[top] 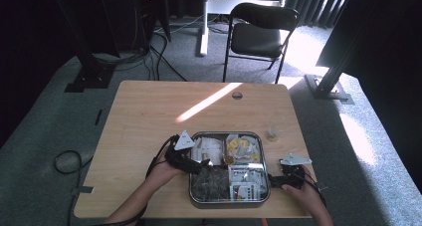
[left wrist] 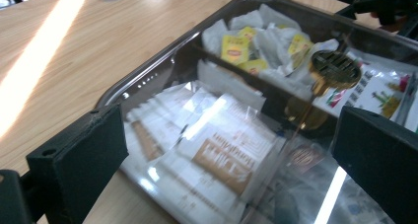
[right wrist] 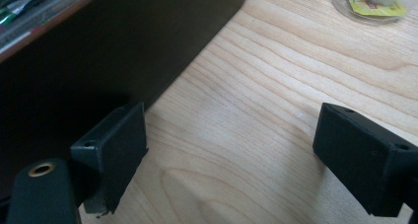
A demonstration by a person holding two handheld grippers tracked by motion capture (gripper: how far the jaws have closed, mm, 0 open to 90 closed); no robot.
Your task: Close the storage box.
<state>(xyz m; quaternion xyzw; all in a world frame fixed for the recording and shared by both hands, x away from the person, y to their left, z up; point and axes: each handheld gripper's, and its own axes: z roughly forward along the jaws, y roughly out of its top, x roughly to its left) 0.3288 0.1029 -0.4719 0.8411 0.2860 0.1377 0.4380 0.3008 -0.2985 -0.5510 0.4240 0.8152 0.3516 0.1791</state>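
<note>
With both grippers spread, the left gripper (top: 191,162) over the white sachets (left wrist: 217,145) in the tray (top: 226,202) at lower centre, the right gripper (top: 278,178) beside its wall, I should lower squarely onto one sachet before closing.

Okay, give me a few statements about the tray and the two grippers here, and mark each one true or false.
1. The left gripper is over the tray's left side, jaws open. True.
2. The tray has a clear lid with a gold knob. True.
3. The yellow-tagged tea bags lie loose on the table. False: they lie in a far compartment of the tray.
4. The right gripper is shut on the tray's edge. False: its jaws stand open beside the tray's right wall, nothing between them.
5. A small clear cup stands on the table, right of the tray. True.
</note>
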